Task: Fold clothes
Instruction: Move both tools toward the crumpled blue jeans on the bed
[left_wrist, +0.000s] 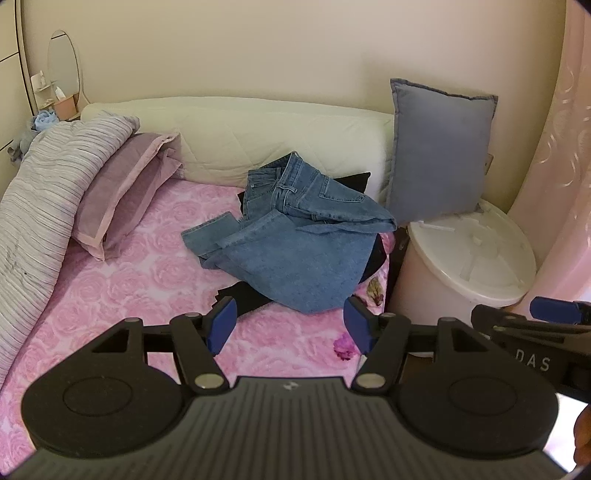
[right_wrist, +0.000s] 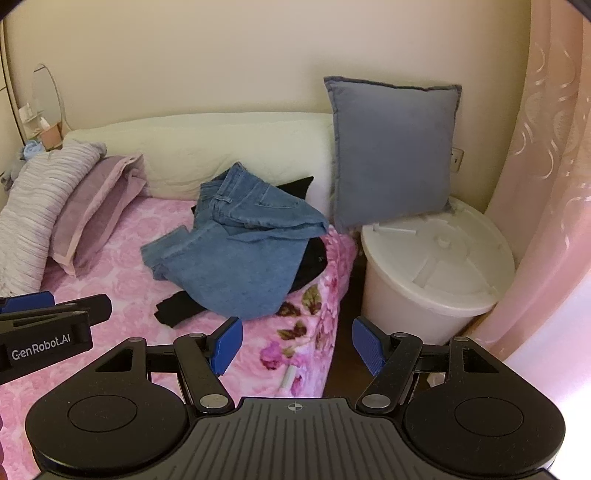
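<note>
Crumpled blue jeans (left_wrist: 295, 236) (right_wrist: 240, 251) lie in a heap on the pink rose bedspread (left_wrist: 122, 295) (right_wrist: 110, 266), on top of a black garment (left_wrist: 243, 295) (right_wrist: 177, 308) that pokes out below and behind them. My left gripper (left_wrist: 290, 326) hovers open over the bed, short of the jeans, nothing between its blue pads. My right gripper (right_wrist: 297, 345) is open too, over the bed's right edge, apart from the clothes. Each gripper shows at the side of the other's view.
A purple pillow (left_wrist: 122, 195) and a striped quilt (left_wrist: 40, 199) lie at the left. A cream headboard cushion (left_wrist: 240, 136) runs along the wall. A blue-grey cushion (right_wrist: 391, 151) leans on a white lidded bin (right_wrist: 436, 266) right of the bed. Pink curtain (right_wrist: 546, 184) at far right.
</note>
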